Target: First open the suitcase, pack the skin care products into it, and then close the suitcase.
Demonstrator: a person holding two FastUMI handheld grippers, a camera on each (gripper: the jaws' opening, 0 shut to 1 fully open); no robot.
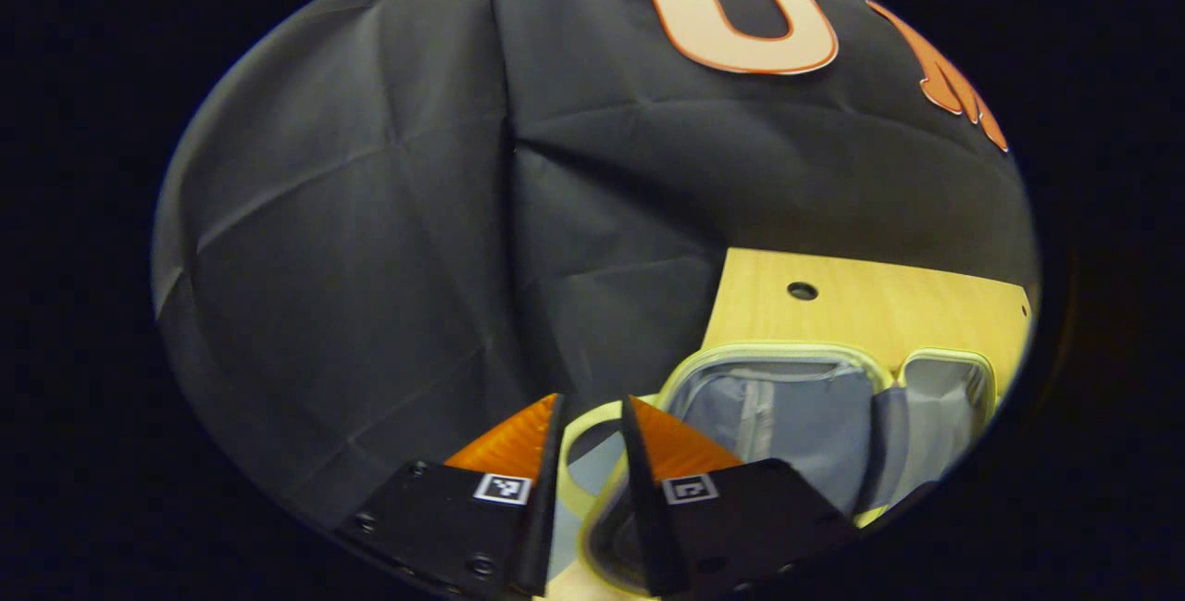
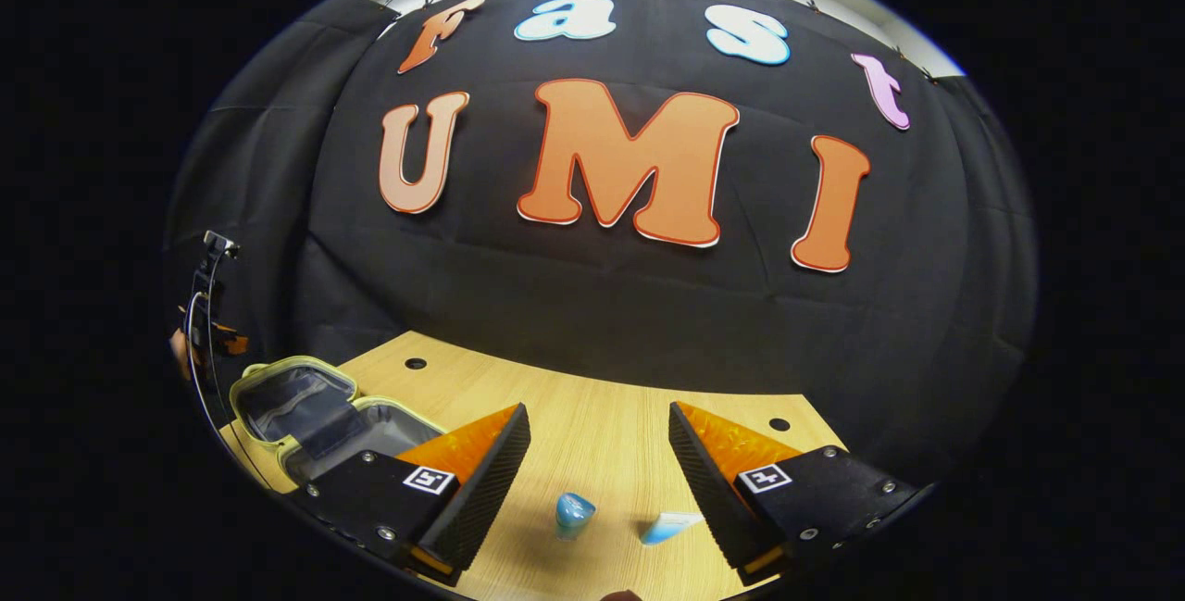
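Left claw [image 1: 592, 411]: black screwed mounting plates are carrying wedge-shaped fingers with ribbed inner faces; each plate is wearing a small square black-and-white marker. Right claw [image 2: 600, 420]: same build, same markers.

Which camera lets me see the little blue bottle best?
The right gripper view: the little blue bottle stands on the wooden table between the right gripper's open fingers. The left gripper view looks at the open suitcase instead.
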